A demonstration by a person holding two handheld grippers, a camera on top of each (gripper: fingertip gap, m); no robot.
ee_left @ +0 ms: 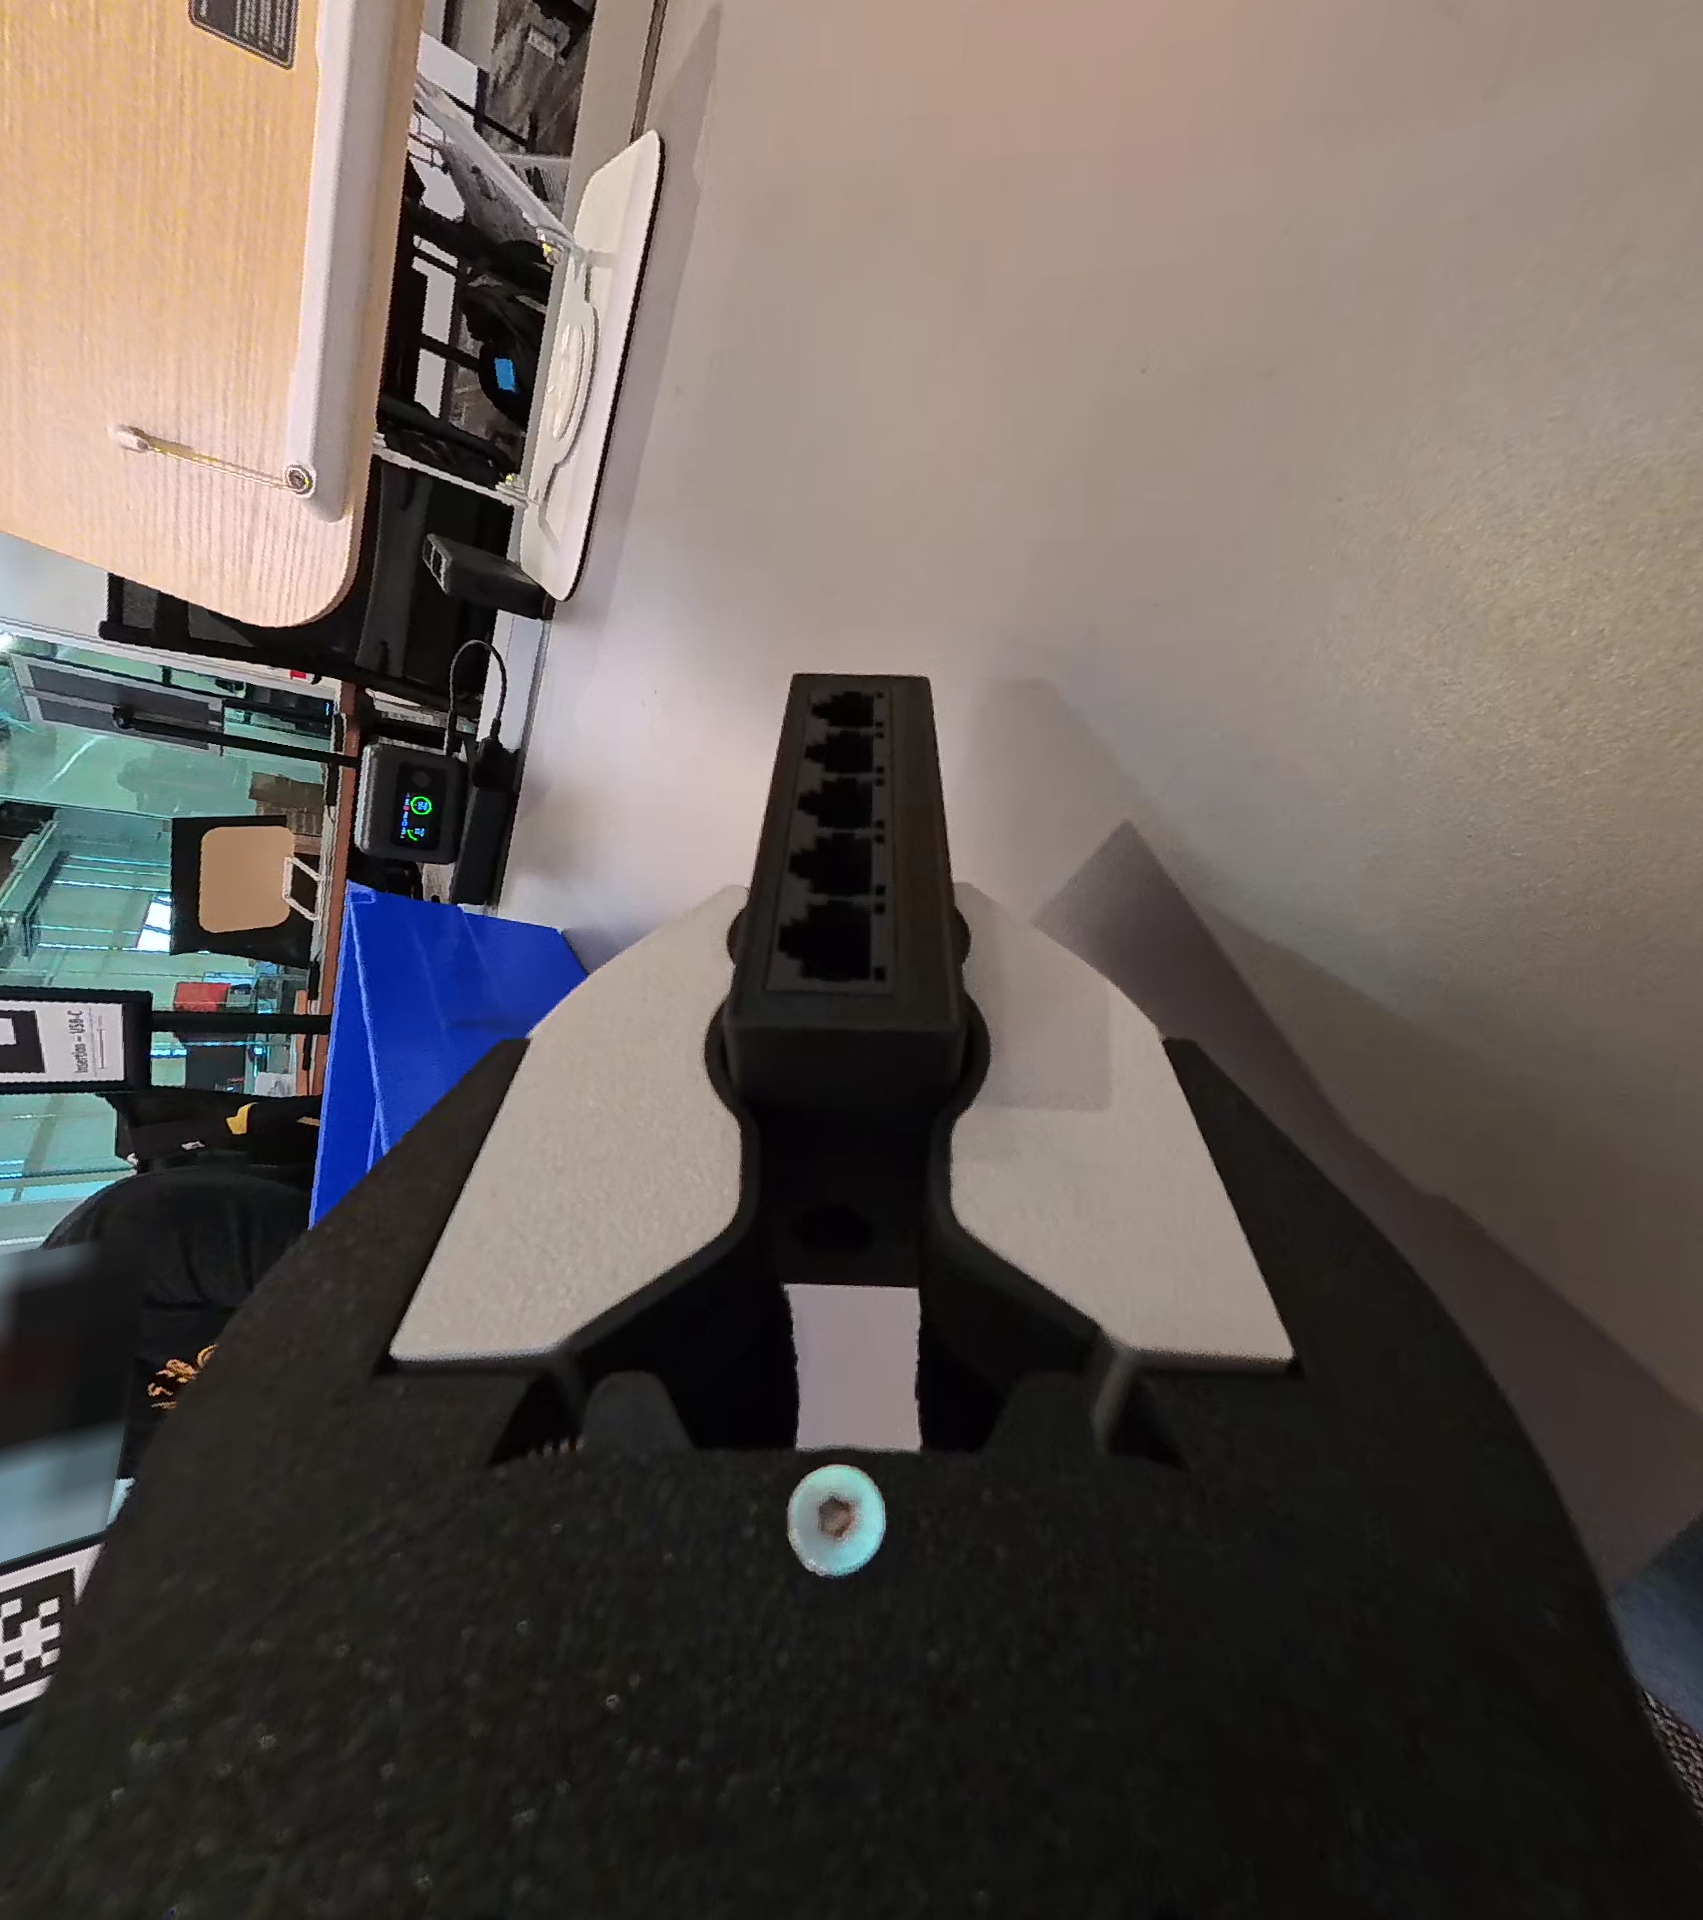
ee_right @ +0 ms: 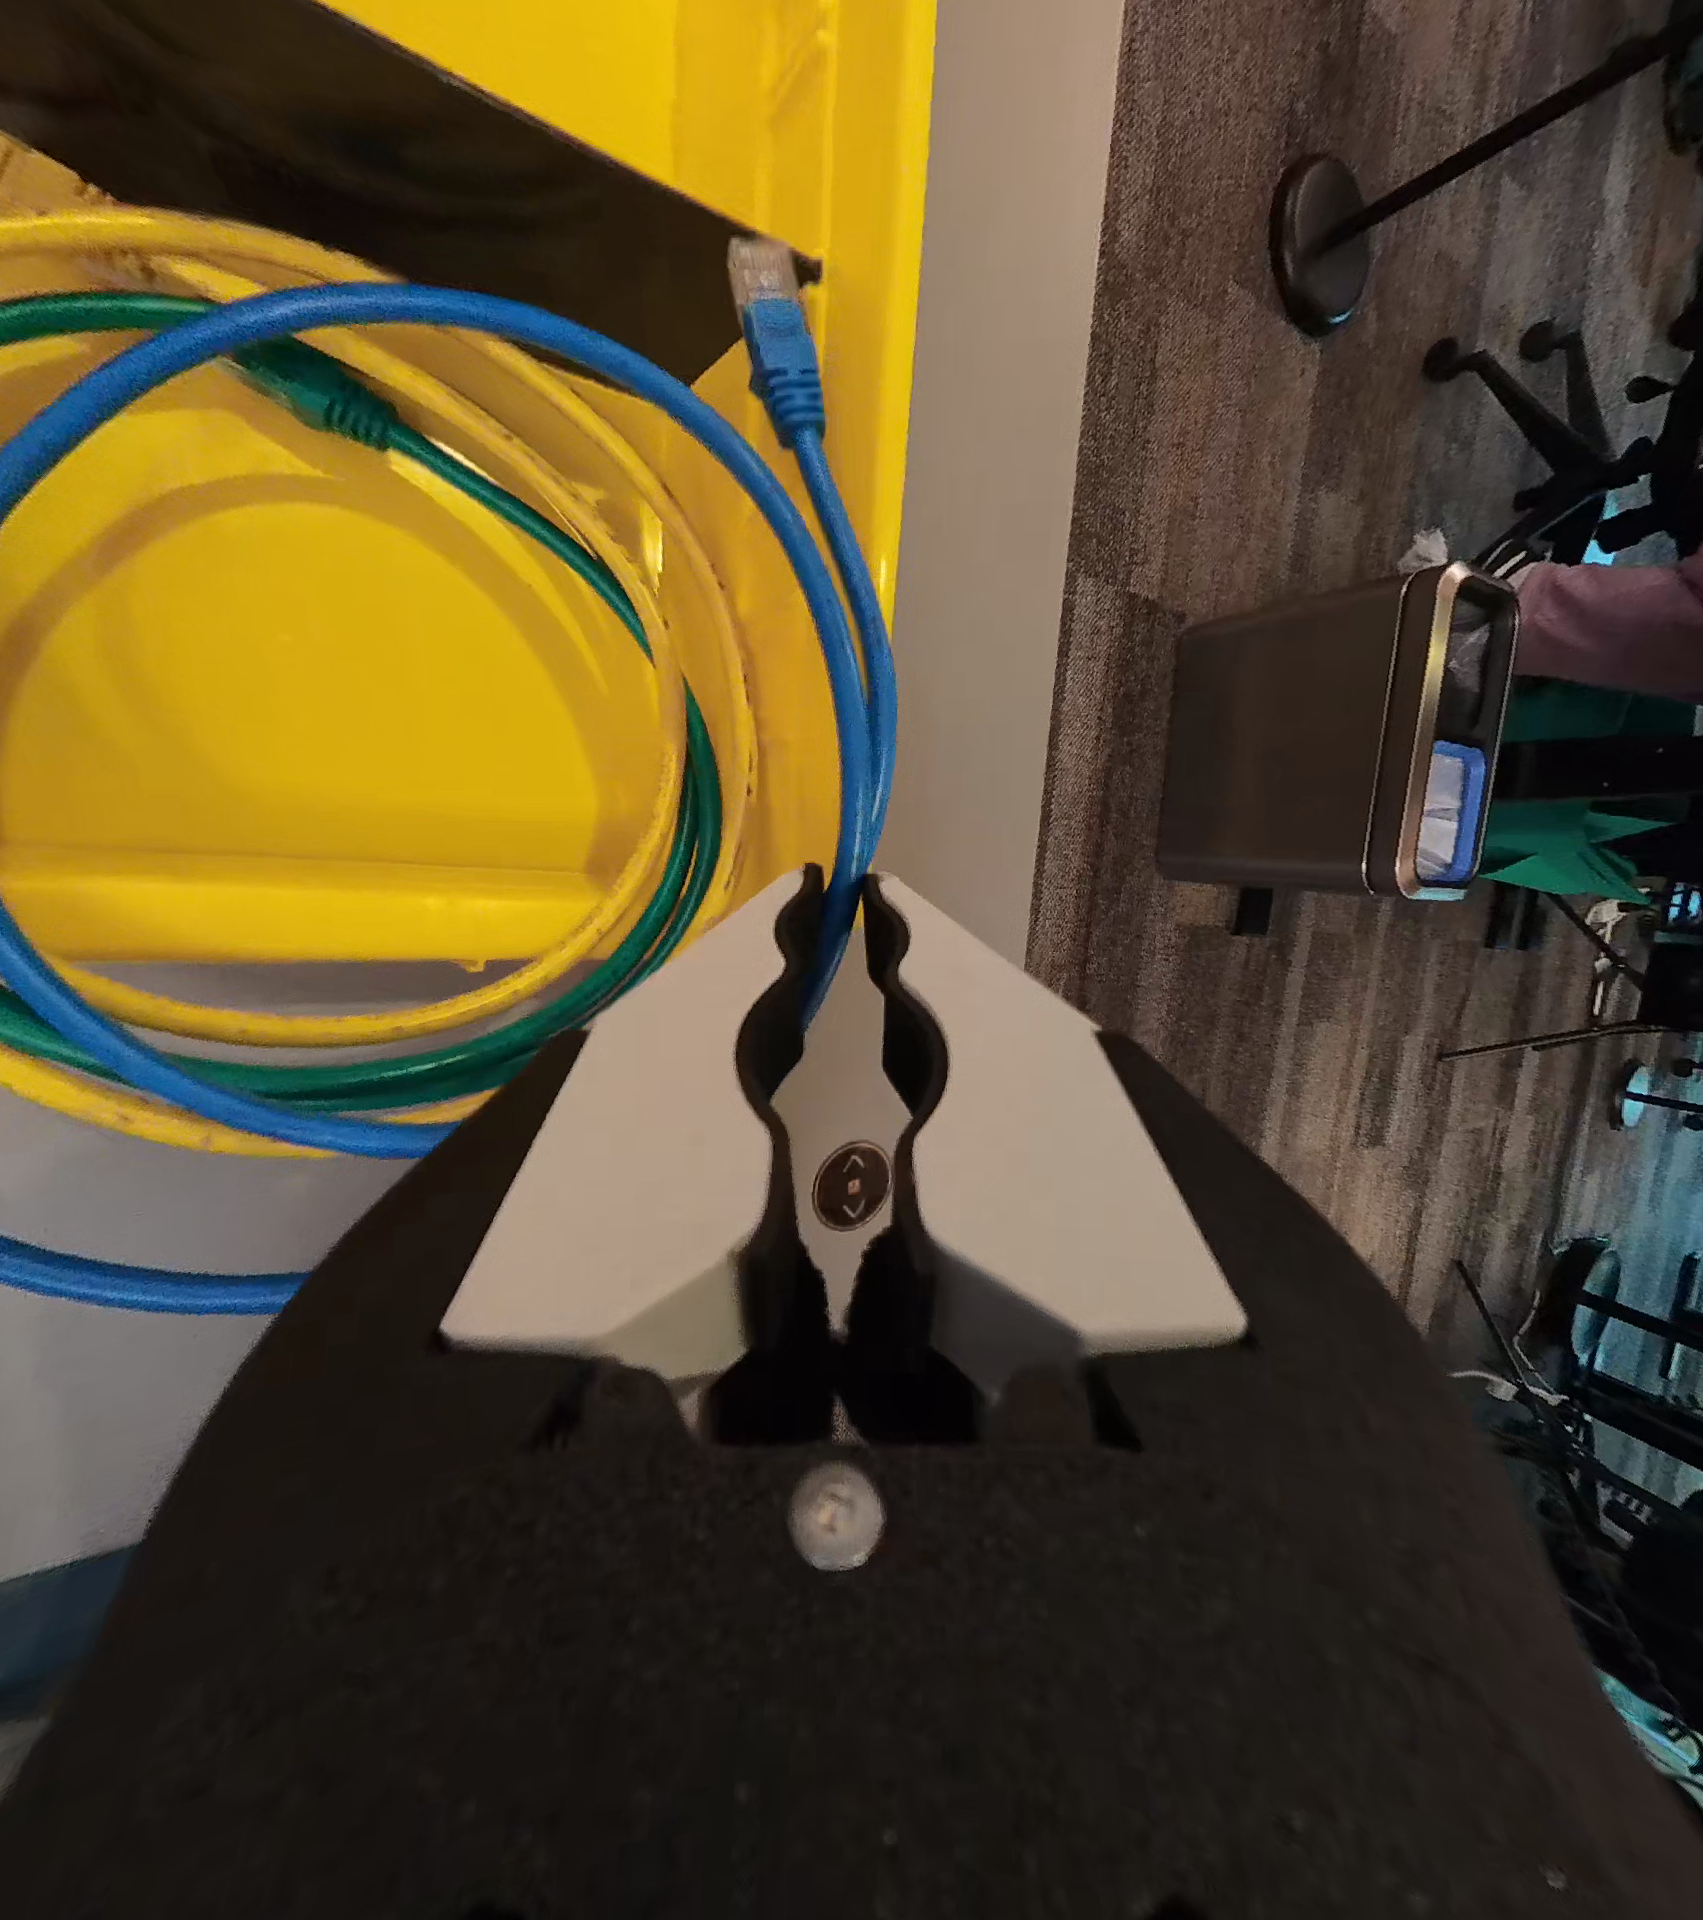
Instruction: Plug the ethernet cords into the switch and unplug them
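In the left wrist view my left gripper (ee_left: 847, 997) is shut on the near end of a black ethernet switch (ee_left: 852, 831). The switch stands out over the white table (ee_left: 1346, 520), its row of several empty ports facing the camera. In the right wrist view my right gripper (ee_right: 839, 894) is shut on a blue ethernet cord (ee_right: 852, 623), which runs up from the fingertips to its clear plug (ee_right: 764, 275). The rest of the blue cord coils with a green cord (ee_right: 514, 488) and a yellow cord (ee_right: 327, 1029) in a yellow bin (ee_right: 307, 644).
In the left wrist view a blue bin (ee_left: 421, 1029) stands at the table's edge, with a small lit device (ee_left: 411, 805) and a white stand (ee_left: 598, 343) farther along. In the right wrist view the table edge drops to carpet (ee_right: 1242, 364), with a dark waste bin (ee_right: 1335, 727) and a seated person (ee_right: 1678, 582) beyond. Spacing between my two grippers at the tips: around 55 cm.
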